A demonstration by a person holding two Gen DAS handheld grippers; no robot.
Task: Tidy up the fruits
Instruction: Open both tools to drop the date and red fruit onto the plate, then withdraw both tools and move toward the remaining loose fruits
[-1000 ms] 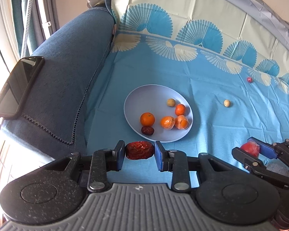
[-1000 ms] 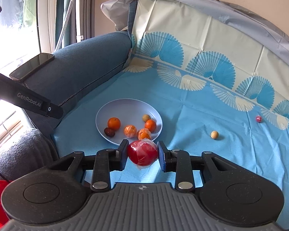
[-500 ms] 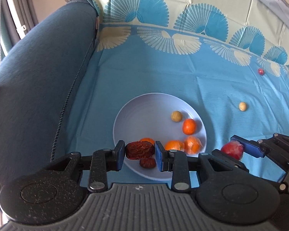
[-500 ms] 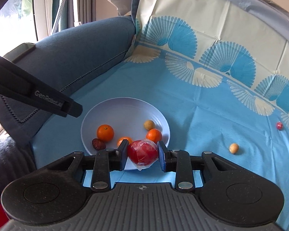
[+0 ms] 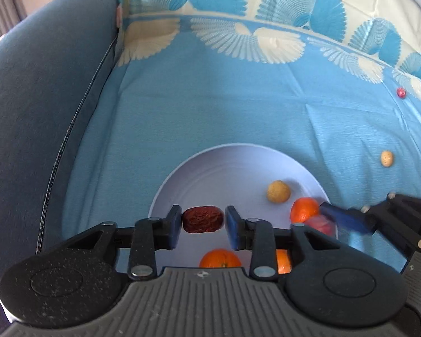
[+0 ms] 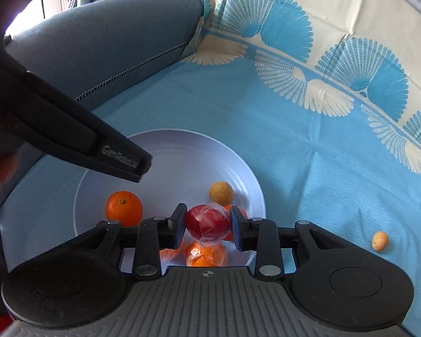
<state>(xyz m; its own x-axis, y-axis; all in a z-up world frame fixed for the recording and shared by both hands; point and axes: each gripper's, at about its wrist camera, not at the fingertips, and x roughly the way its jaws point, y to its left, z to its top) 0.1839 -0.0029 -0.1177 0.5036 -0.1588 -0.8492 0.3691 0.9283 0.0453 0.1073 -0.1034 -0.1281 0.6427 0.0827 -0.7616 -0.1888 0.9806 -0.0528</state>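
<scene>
Two fruits are being carried over the plate (image 5: 199, 165) at once: the left tool (image 5: 202, 221) is gripping a wrinkled red date (image 5: 202, 220) between its closed pads, and the right tool (image 6: 207, 223) is clamping a wrapped red fruit (image 6: 207, 222) the same way. Several pieces are already lying on the plate: at least three oranges, with one orange (image 6: 123, 208) at its left side, and a tan ball (image 6: 221, 193) toward its far right. A tan fruit (image 5: 386, 158) and a small red one (image 5: 401, 92) are still sitting on the blue cloth (image 5: 224, 112) to the right, well apart from the plate, so the job seems past halfway. Compared with a second ago, both tools have been moving forward from the near cloth to hover above the plate, neither having let go.
</scene>
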